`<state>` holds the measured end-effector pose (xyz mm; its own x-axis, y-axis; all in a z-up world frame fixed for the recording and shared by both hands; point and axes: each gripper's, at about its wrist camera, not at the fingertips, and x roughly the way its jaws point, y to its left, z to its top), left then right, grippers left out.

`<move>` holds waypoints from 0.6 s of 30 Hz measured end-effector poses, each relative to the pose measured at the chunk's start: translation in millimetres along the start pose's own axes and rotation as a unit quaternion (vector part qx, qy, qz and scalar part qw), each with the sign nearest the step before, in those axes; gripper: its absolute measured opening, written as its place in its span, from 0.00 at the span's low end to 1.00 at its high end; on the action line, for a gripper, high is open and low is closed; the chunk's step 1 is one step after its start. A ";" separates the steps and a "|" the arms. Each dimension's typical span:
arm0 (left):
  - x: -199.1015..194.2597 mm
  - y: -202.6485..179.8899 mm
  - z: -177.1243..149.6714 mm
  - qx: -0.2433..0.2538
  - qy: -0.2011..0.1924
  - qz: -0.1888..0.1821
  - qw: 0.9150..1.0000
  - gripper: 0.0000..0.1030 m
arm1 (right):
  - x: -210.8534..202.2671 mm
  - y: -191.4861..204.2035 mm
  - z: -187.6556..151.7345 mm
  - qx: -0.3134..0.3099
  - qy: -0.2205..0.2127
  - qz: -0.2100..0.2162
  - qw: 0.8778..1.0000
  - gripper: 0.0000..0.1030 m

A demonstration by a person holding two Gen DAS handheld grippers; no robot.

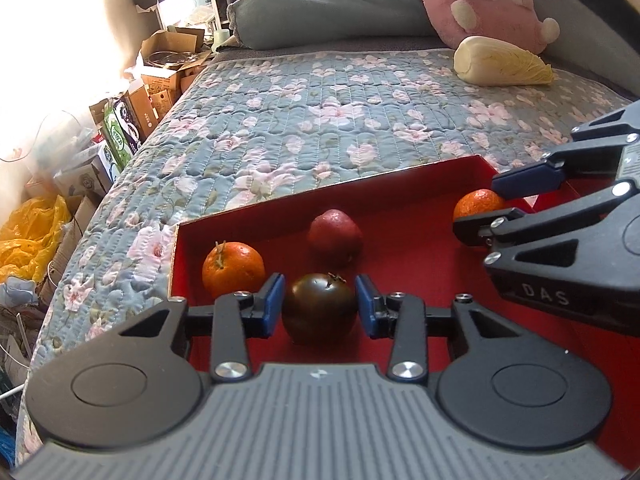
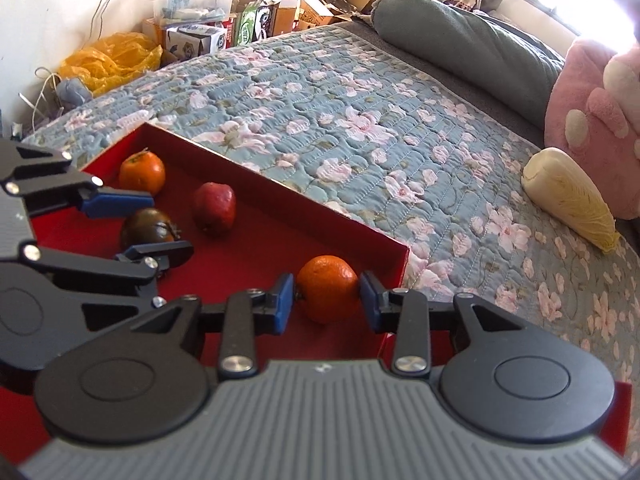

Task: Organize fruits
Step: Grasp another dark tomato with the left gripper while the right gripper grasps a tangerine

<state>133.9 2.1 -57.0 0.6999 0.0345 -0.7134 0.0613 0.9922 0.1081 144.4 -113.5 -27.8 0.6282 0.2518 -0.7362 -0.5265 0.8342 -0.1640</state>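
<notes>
Four fruits sit in the red box (image 1: 400, 184) on the floral quilt (image 1: 312, 120). The left gripper (image 1: 320, 306) has its blue pads on either side of the dark tomato (image 1: 319, 309); they look closed against its skin, though the left wrist view leaves a sliver of doubt about contact. At ten o'clock from that tomato, just beside the left pad, rests an orange with a stem (image 1: 233, 269), tucked into the box's corner. At twelve o'clock lies the red apple (image 1: 335, 237), apart from the tomato.

The right gripper (image 2: 327, 300) grips the second orange (image 2: 328, 288) near the box's far right corner, both pads pressed to its sides. In the left wrist view this gripper's black frame reaches in from three o'clock and hides the lower part of that orange.

Beyond the box, well apart at one o'clock in the left view, a napa cabbage (image 1: 502, 62) lies on the quilt, touching a pink plush toy (image 1: 488, 0). A grey-green pillow (image 1: 328, 10) runs along the far edge. Off the bed at nine o'clock stand cardboard boxes (image 1: 160, 80) and a yellow plastic bag (image 1: 32, 236).
</notes>
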 end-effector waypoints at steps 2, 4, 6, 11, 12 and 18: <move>-1.5 1.0 -0.4 -0.004 0.002 -0.004 1.000 0.43 | -9.2 -1.0 -1.7 0.013 -0.008 0.006 1.000 0.37; -3.1 2.1 -1.0 -0.007 0.005 -0.005 1.000 0.43 | -20.2 -1.1 -3.7 0.021 -0.020 0.013 1.000 0.29; -5.5 3.7 -2.5 -0.010 0.007 -0.006 1.000 0.43 | -31.0 -1.1 -5.8 0.029 -0.031 0.018 0.999 0.29; -14.8 12.6 -6.0 -0.031 0.016 -0.001 0.999 0.43 | -40.5 1.5 -11.1 0.020 -0.033 0.022 0.999 0.29; -17.1 14.8 -6.6 -0.035 0.016 0.000 0.999 0.43 | -41.1 0.5 -12.3 0.022 -0.032 0.025 0.999 0.29; -21.9 22.1 -10.0 -0.053 0.024 0.010 0.998 0.43 | -41.1 4.3 -23.2 -0.016 -0.016 0.028 0.999 0.52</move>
<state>112.8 24.4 -45.9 0.6659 0.0573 -0.7439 -0.0292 0.9983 0.0507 102.9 -131.6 -13.5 0.6153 0.3127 -0.7236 -0.5786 0.8026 -0.1452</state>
